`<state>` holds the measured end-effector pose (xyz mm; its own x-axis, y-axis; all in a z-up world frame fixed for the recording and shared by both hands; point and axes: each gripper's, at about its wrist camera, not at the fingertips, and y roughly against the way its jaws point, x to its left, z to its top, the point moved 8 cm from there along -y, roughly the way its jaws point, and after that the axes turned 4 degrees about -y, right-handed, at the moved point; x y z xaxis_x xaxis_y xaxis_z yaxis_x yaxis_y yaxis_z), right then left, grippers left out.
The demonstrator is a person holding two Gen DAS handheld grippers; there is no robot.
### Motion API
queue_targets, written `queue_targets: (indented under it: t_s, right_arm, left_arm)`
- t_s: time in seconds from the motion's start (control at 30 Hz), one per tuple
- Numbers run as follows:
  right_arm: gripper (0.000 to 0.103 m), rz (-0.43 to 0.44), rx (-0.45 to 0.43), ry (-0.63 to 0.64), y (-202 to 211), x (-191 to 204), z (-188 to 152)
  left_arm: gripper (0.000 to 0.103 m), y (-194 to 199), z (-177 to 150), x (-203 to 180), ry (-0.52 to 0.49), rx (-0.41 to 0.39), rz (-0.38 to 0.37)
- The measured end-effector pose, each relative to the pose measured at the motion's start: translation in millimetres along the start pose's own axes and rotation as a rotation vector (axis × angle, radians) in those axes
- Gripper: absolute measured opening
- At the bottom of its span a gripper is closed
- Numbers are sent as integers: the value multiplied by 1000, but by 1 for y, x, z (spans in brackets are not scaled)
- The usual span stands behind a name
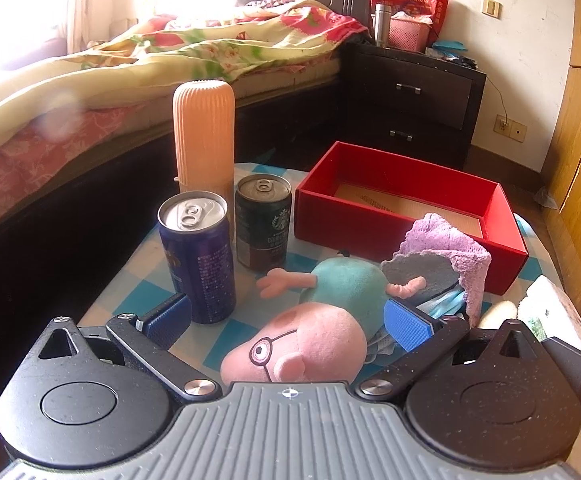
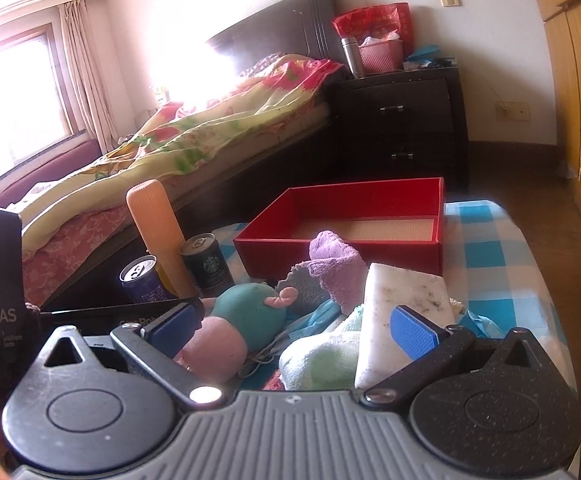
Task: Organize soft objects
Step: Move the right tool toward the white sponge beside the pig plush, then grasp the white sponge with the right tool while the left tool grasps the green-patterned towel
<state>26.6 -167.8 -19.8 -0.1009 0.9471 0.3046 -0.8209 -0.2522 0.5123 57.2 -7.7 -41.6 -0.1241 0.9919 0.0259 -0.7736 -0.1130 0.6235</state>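
Plush pig toy (image 1: 322, 312) is lying on its back on the bench (image 1: 150, 280), pink head toward the camera, teal body pointing away toward the red box (image 1: 402, 232). In the left wrist view the head is sitting between the spread fingers of the left gripper (image 1: 288, 318); the right blue pad (image 1: 406, 326) is lying just beside the toy's body, the left pad is standing apart from it, near the blue can (image 1: 200, 258). Nothing is being pinched.

A purple cloth (image 1: 454, 256) is draping over the toy's far side, with a grey sponge-like piece under it, right against the box's near wall. A blue face mask (image 2: 314, 316) is lying beneath the toy and cloth.

In the right wrist view the right gripper (image 2: 290, 330) is also standing wide apart and holding nothing. A green-and-white towel (image 2: 322, 356) is lying between its fingers, and a white block (image 2: 394, 320) is leaning upright just behind its right pad. The toy's head is lying next to its left pad.

The box is sitting open on the checked cloth of the bench; no soft thing is showing inside it. Left of the box a dark coffee can (image 1: 264, 222) and the blue can are standing upright, close together, with a tall ribbed orange container (image 1: 204, 136) behind them.

A bed (image 1: 130, 64) and a dark nightstand (image 1: 410, 96) are standing beyond the bench.
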Motion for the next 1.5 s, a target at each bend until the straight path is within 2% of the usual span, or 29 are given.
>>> queue_targets:
  t_s: [1.1, 1.5]
  right_arm:
    - [85, -1, 6, -10, 0, -5, -1]
    - [85, -43, -5, 83, 8, -24, -9]
  left_arm:
    - [98, 1, -1, -3, -16, -8, 5]
    - [98, -1, -6, -5, -67, -7, -12]
